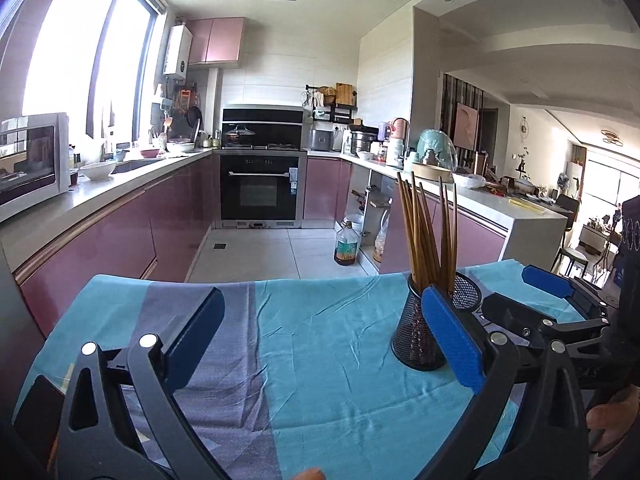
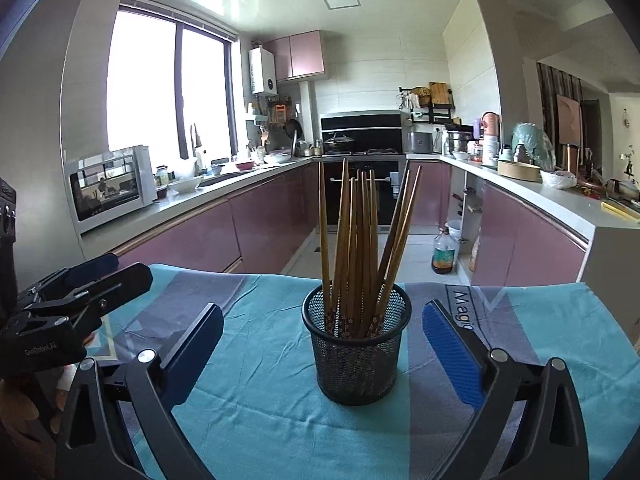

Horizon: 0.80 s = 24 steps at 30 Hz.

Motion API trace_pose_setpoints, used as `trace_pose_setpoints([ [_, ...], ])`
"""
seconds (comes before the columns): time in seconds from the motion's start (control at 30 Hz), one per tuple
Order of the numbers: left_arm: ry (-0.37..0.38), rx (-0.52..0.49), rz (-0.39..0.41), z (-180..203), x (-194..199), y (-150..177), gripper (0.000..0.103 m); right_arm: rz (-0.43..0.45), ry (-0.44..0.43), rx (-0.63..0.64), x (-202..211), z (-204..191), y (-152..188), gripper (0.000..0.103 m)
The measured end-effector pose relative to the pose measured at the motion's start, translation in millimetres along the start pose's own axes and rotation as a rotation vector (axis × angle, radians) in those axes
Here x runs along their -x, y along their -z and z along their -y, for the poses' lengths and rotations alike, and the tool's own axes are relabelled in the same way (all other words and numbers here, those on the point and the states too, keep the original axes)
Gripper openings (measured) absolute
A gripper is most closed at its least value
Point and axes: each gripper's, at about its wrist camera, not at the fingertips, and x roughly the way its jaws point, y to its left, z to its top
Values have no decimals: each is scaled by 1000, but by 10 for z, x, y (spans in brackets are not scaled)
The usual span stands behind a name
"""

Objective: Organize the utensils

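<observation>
Upright, brown chopsticks (image 2: 360, 248) fill black mesh cup (image 2: 357, 354).

Both black-framed tongs (image 2: 324, 344) carry blue textured pads (image 2: 452, 356), silver rivets and white "GenRobot.AI" lettering.

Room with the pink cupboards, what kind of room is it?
It looks like a home kitchen. There is a built-in oven with a pot on the stove above it, a microwave on the counter, and chopsticks in a mesh cup.
</observation>
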Motion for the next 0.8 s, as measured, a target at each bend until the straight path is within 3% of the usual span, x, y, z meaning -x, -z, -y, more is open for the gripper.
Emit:
trace_pose_setpoints([
  [0.3, -39, 11, 43, -11, 221, 131, 97, 110, 60, 7, 198, -63, 56, 96],
  [0.8, -46, 20, 55, 83, 229, 198, 97, 132, 122, -10, 295, -67, 168, 96],
])
